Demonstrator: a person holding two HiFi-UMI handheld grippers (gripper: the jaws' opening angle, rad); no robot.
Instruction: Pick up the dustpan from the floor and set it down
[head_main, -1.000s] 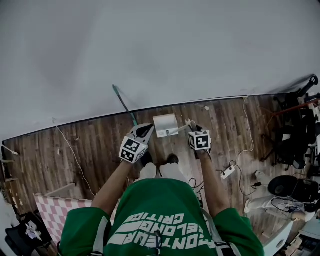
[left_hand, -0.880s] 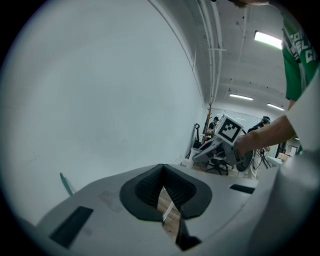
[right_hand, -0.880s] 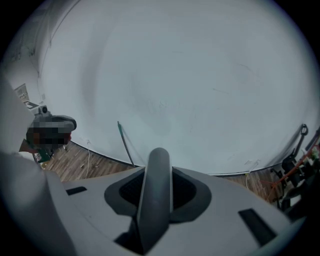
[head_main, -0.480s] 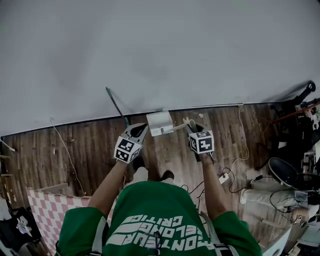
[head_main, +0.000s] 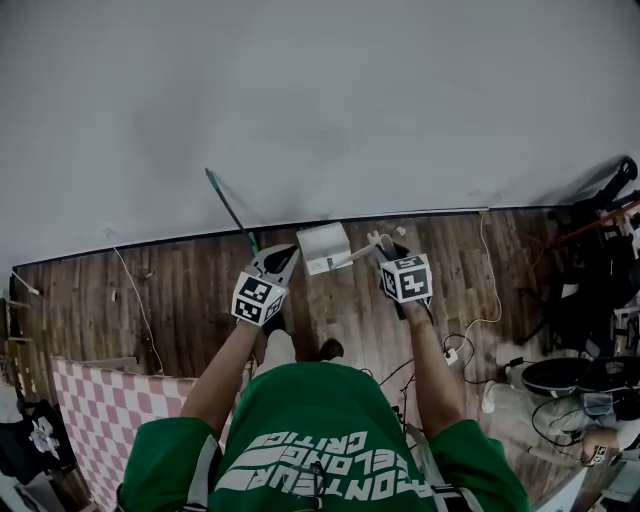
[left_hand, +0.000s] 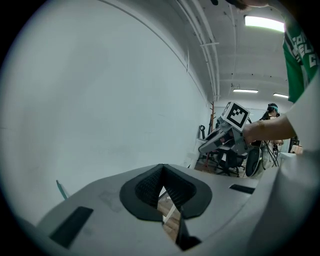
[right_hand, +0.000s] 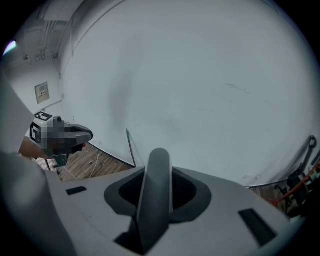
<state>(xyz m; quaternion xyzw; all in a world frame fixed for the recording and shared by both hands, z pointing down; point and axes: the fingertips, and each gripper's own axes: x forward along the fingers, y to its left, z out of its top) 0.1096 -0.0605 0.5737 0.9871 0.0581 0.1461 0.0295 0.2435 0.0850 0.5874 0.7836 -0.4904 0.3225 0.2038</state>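
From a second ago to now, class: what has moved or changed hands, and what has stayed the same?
The person has stepped: one shoe now trails the other. The dustpan travels along, barely shifting in view. Nothing was picked up or let go. Unchanged: the right tongs grip the dustpan's handle, the left tongs are shut and empty, the green stick leans on the wall.

Green shirt (head_main: 320, 415), white lettering (head_main: 318, 462)

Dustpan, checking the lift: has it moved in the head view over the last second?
Yes. The dustpan has shifted toward the baseboard: its top edge now meets it; earlier floor showed between.
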